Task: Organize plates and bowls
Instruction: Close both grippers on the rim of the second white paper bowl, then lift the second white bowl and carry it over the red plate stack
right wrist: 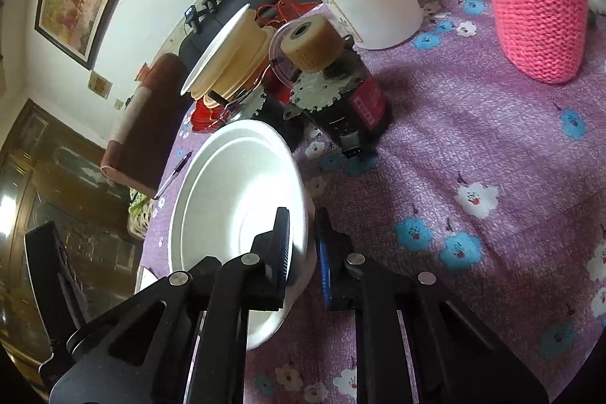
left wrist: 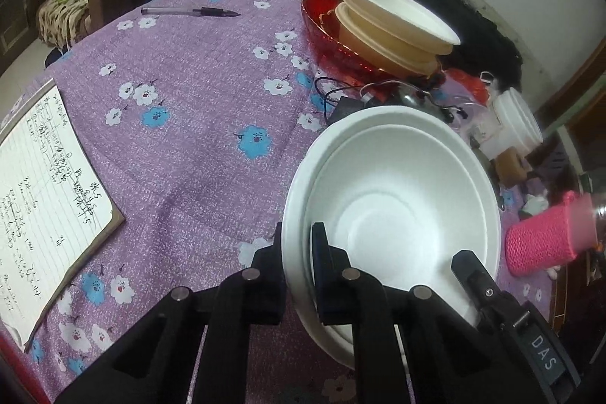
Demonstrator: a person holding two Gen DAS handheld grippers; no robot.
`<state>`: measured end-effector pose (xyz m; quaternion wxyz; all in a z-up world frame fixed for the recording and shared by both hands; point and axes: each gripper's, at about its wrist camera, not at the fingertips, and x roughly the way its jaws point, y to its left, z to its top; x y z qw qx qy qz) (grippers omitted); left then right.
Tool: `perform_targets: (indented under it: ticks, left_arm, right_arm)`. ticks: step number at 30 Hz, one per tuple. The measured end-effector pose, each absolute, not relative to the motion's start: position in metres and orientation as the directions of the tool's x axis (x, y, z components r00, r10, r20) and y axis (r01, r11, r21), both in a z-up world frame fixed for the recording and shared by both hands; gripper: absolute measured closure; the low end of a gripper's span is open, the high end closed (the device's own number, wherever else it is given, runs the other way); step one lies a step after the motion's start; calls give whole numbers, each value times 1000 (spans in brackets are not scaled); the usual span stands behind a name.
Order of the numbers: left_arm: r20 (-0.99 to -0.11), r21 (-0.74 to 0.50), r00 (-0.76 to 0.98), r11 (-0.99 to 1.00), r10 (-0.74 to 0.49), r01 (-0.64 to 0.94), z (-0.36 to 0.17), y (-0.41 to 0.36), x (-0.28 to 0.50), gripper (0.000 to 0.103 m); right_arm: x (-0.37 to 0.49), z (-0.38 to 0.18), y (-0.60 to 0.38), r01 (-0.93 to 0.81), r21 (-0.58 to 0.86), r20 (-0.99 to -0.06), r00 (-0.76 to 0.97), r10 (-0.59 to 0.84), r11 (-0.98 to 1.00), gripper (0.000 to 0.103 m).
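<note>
The white bowl (left wrist: 394,214) sits on the purple floral tablecloth (left wrist: 197,108), held from both sides. The left gripper (left wrist: 297,247) is clamped on the bowl's near-left rim, one finger inside, one outside. The right gripper (right wrist: 303,233) pinches the opposite rim the same way. Beyond the bowl, a stack of cream and white bowls (left wrist: 397,21) rests in a red glass dish (left wrist: 322,21). Right of the bowl stands a pink knitted sleeve (left wrist: 545,237); far to its left lies an open notebook (left wrist: 45,199); a pen (left wrist: 189,12) lies beyond
</note>
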<state>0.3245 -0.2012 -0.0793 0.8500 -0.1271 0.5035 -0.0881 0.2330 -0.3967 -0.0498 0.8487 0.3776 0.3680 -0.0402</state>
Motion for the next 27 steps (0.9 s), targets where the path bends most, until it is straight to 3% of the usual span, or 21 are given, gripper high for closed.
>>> perform_targets:
  ticks: [14,27]
  left_arm:
    - [-821,-254,492,957,-289,139,-55,-196,238,92]
    - [-714,-171,658,971,-240,170,-6,-137,143,91]
  right_arm:
    - [141,-22,-389,338,609,-649,733,205,718,90]
    - [57,23,-323,200,624,-566,782,261,755,90]
